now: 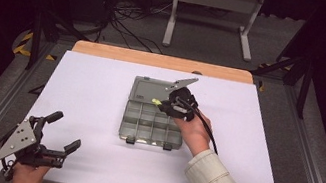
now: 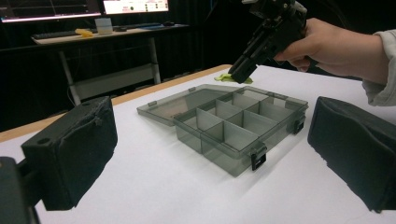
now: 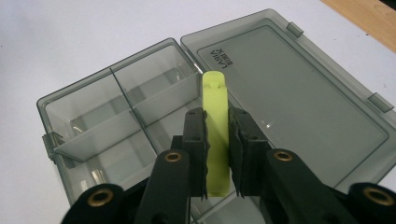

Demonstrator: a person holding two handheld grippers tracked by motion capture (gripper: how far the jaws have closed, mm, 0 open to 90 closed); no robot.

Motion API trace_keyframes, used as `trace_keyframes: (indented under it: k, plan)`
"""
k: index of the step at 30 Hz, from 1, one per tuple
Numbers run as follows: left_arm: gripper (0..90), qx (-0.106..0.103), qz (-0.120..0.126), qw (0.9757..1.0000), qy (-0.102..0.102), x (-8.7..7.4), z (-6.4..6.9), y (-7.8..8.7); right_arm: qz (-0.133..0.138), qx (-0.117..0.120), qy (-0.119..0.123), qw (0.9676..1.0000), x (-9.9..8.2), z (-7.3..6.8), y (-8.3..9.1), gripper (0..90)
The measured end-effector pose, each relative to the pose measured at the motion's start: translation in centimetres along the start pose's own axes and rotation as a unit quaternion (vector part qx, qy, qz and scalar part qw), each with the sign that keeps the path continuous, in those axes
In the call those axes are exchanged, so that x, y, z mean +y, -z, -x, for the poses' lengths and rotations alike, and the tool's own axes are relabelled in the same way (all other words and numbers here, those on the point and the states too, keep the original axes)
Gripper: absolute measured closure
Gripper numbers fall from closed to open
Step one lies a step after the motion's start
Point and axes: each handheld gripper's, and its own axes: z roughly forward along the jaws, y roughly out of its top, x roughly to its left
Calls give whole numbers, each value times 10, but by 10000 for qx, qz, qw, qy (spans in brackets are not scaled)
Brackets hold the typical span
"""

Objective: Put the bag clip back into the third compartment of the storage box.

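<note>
Yellow-green plastic, a flat strip (image 3: 215, 135), is clamped between the pads of the right gripper (image 3: 217, 154) above the open smoke-grey compartment box (image 1: 151, 131) near its hinge line, while the left gripper (image 1: 60, 130) is held with jaws wide apart at the white table's (image 1: 101, 85) near-left corner.

Right gripper (image 3: 217, 154): black jaws, brass-ringed screw holes, black trailing cable, cream sleeve behind. Left gripper (image 1: 62, 130): black padded jaws, grey three-cornered plate on top.
</note>
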Motion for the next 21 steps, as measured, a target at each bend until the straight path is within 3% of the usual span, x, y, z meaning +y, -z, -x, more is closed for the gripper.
trace_keyframes:
  k: [21]
  plan:
    - [22, 1, 1, 10000, -3, 0, 0, 0, -173, -18, -229, 9996, -13, -2, -13, 780]
